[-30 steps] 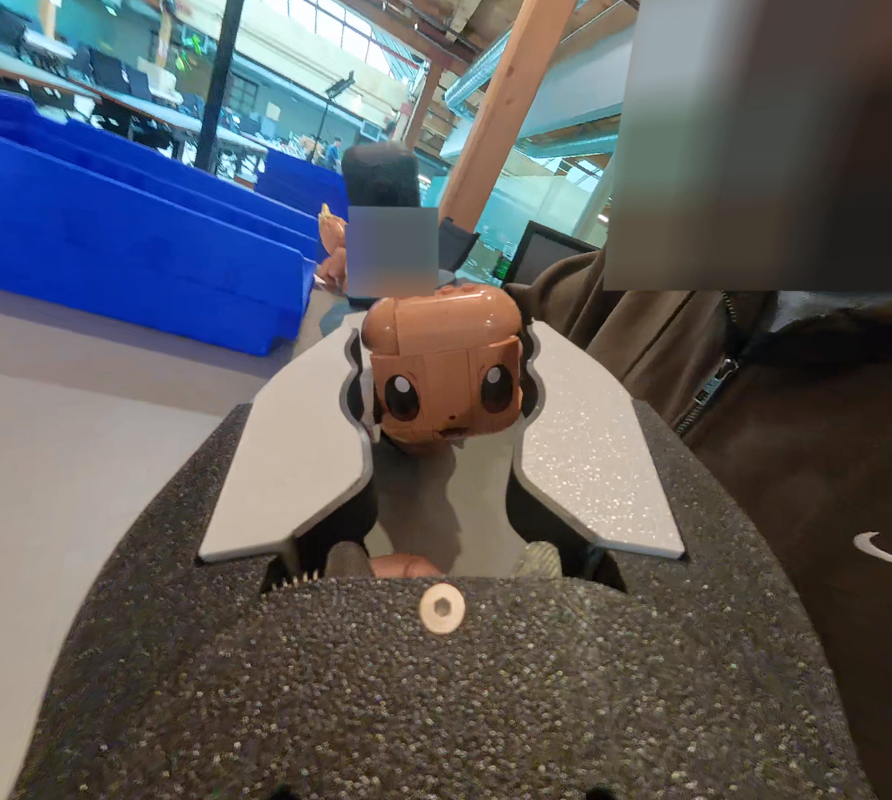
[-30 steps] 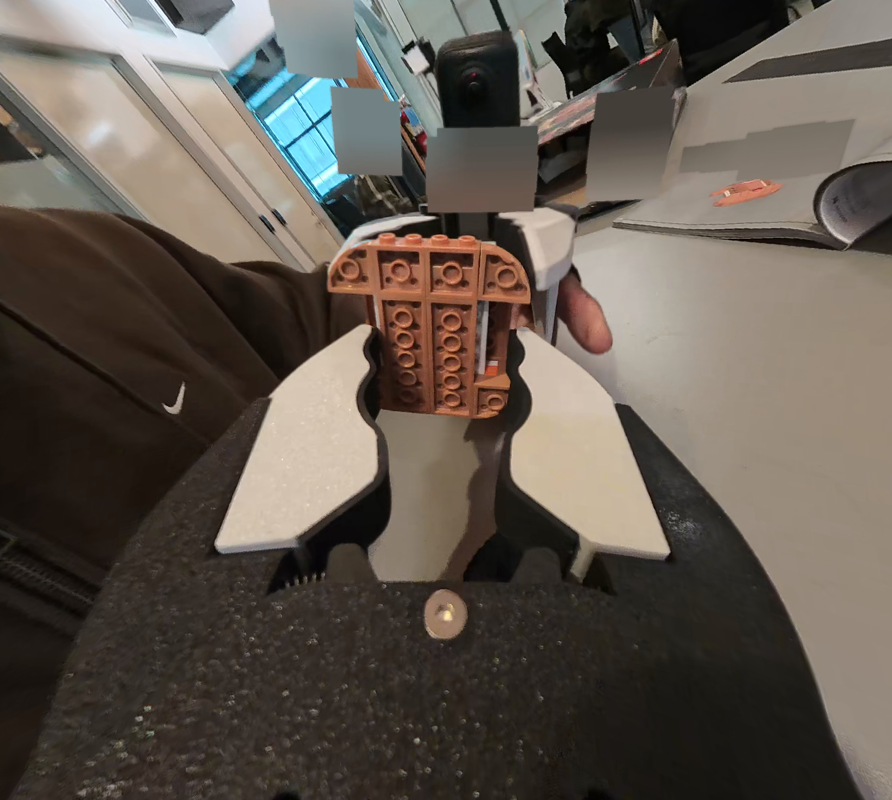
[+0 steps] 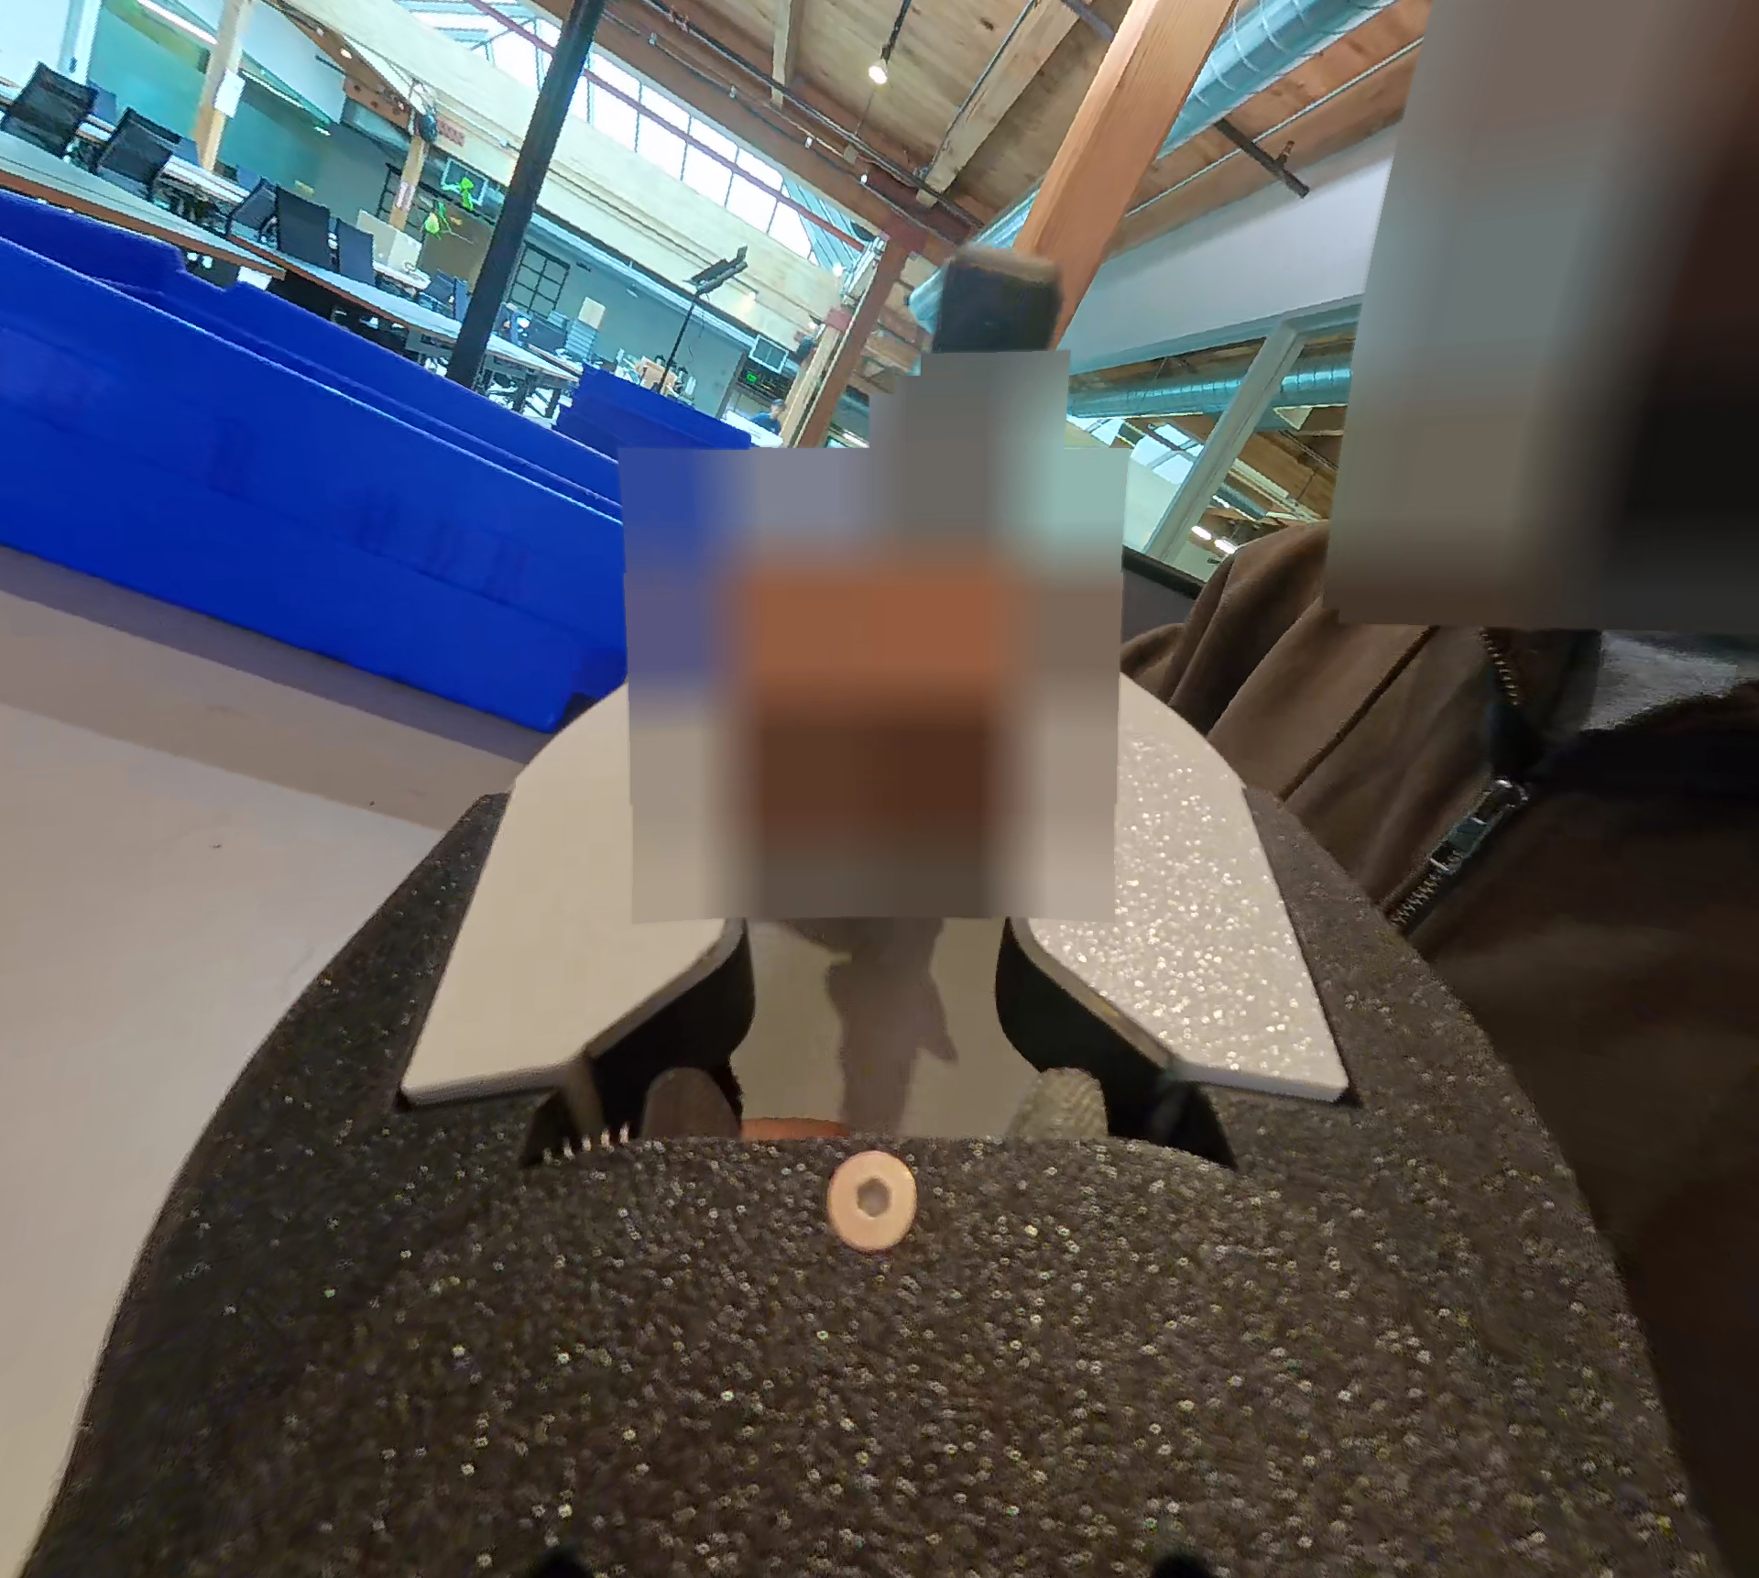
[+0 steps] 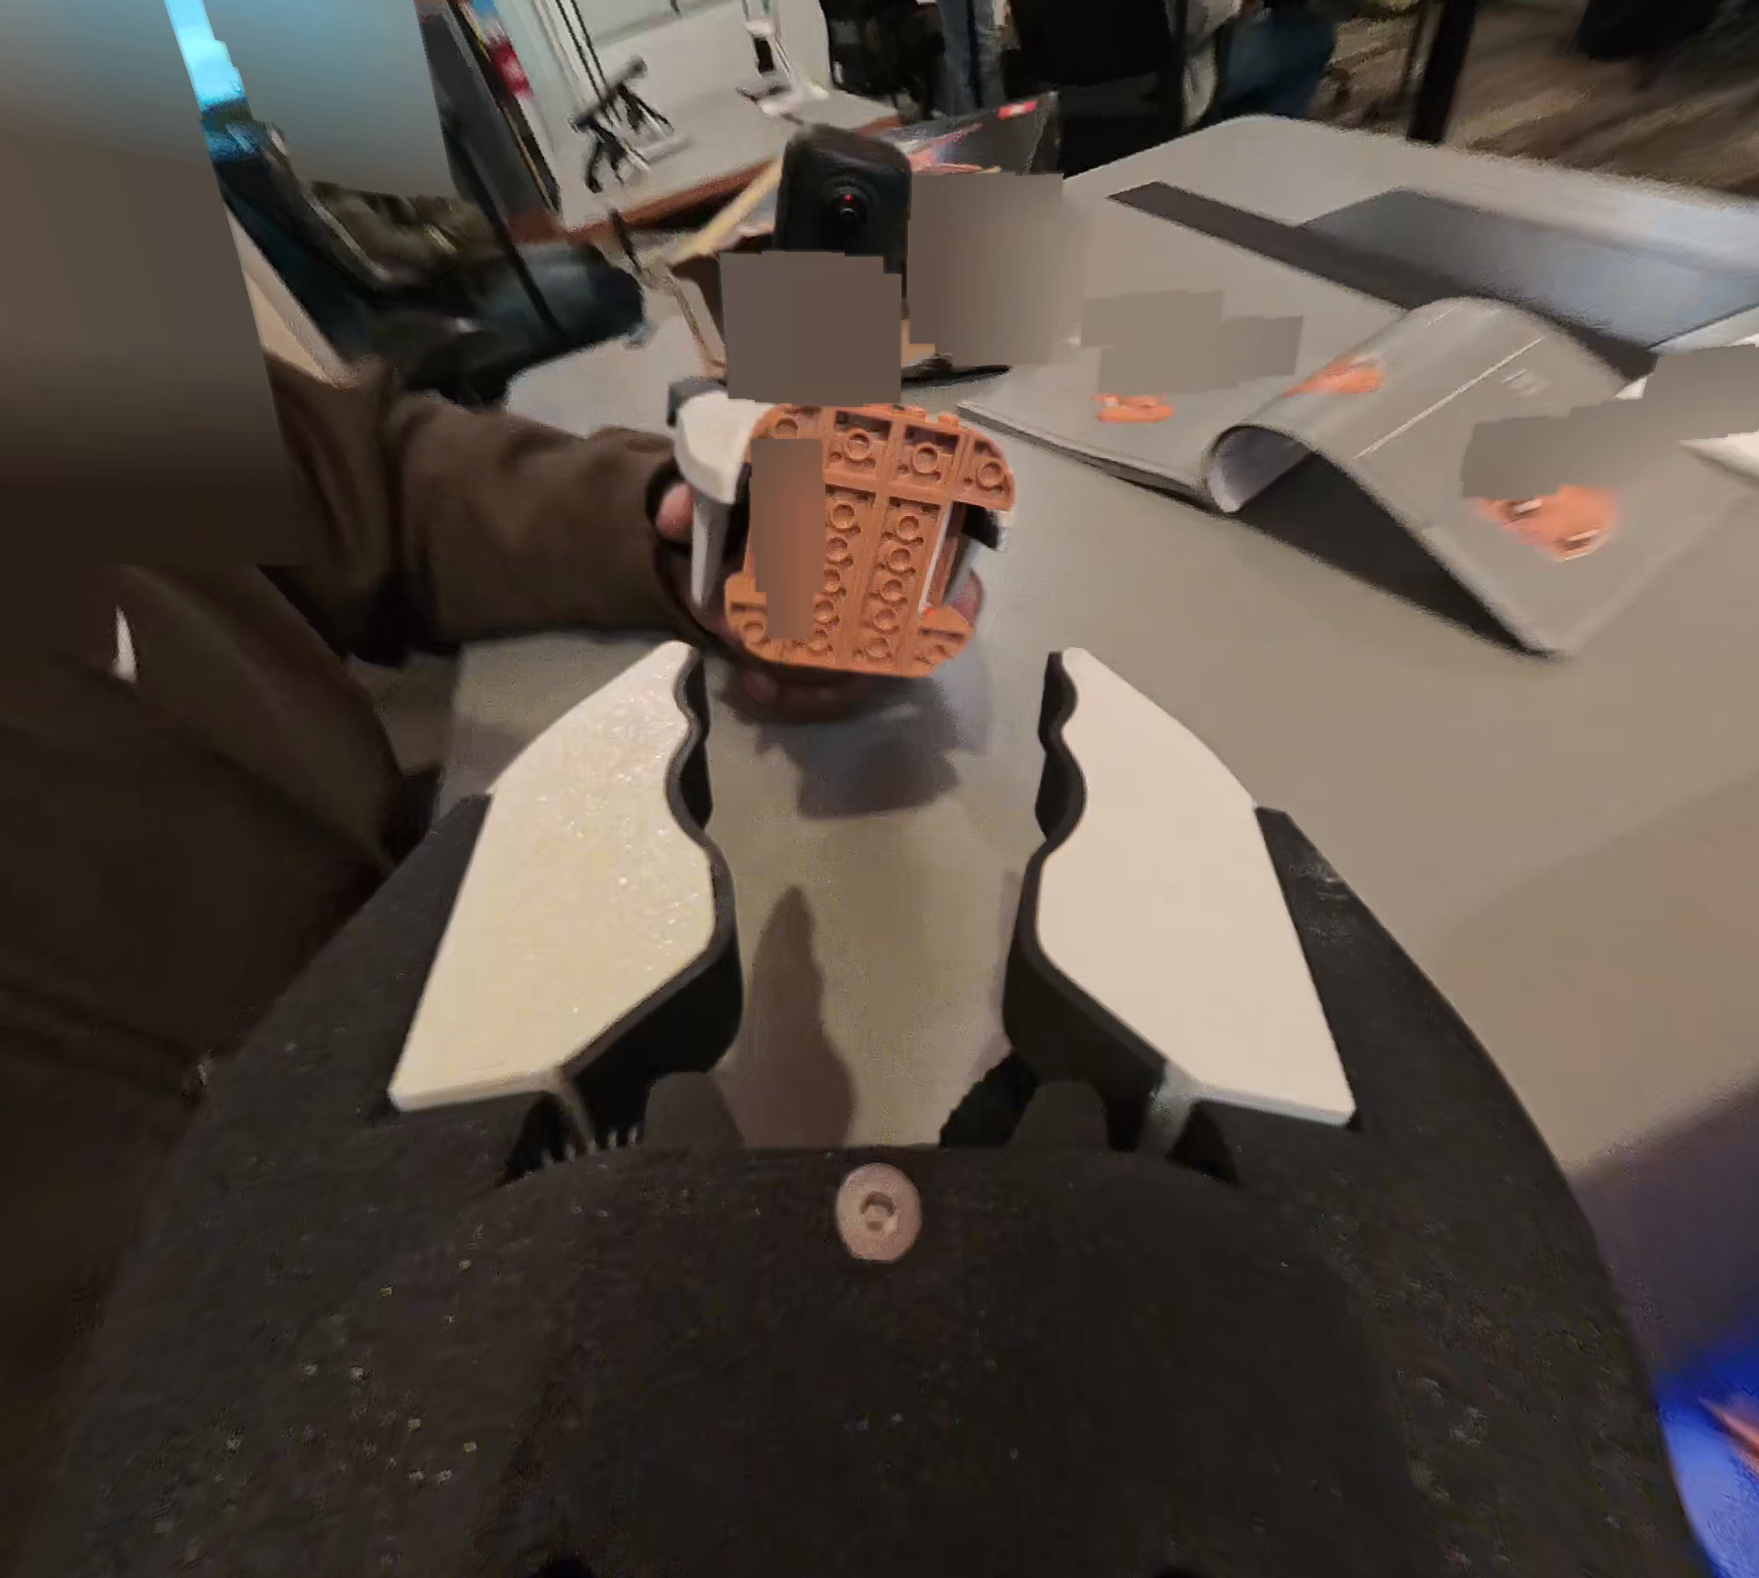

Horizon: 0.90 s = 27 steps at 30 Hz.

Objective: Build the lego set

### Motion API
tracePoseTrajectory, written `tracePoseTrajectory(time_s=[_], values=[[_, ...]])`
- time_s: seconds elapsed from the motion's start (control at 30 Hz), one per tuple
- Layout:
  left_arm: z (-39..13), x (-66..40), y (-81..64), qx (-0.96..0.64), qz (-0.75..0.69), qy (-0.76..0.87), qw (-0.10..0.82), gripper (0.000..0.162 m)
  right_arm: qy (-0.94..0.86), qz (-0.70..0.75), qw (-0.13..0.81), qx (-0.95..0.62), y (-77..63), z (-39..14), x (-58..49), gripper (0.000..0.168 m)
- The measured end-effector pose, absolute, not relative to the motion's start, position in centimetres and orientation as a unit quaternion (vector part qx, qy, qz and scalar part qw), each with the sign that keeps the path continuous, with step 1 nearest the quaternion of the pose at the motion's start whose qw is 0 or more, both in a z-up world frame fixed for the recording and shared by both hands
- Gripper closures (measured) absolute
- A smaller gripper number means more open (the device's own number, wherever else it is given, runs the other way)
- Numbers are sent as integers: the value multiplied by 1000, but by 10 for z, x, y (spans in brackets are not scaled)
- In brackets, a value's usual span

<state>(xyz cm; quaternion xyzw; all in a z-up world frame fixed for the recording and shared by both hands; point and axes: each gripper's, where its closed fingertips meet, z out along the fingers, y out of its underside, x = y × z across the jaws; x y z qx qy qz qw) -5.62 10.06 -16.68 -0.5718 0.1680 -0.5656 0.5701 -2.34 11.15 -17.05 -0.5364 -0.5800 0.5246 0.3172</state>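
the right gripper (image 4: 871, 761) has let go: its jaws now stand wide and empty, just short of the brown lego head (image 4: 871, 542). the left gripper (image 4: 838, 528) alone clamps the head, above the bench (image 4: 1333, 771), near the open booklet (image 4: 1380, 466). the handover looks done.

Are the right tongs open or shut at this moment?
Open. In the right wrist view the right tongs stand wide apart with only bare table between them; the brown lego piece sits beyond their tips.

We see bare surface (image 4: 1237, 771) between our right fingers (image 4: 1161, 894); an open booklet (image 4: 1380, 428) blocks the far right edge.
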Motion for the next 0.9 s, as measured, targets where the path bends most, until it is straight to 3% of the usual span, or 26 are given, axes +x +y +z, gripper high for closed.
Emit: tracePoseTrajectory(time_s=[0.13,0.27,0.63,0.9], values=[[-170,-54,102,-581,-554,170,571,101,-708,314,359,-520,151,-183,36,105],[-173,-51,102,-590,-543,175,571,101,-806,122,244,-525,181,-226,98,95],[-177,-45,98,-599,-521,202,574,101,-880,-43,8,-472,188,-283,141,74],[-177,-46,98,-600,-518,203,575,101,-865,-54,-35,-497,195,-296,148,87]])
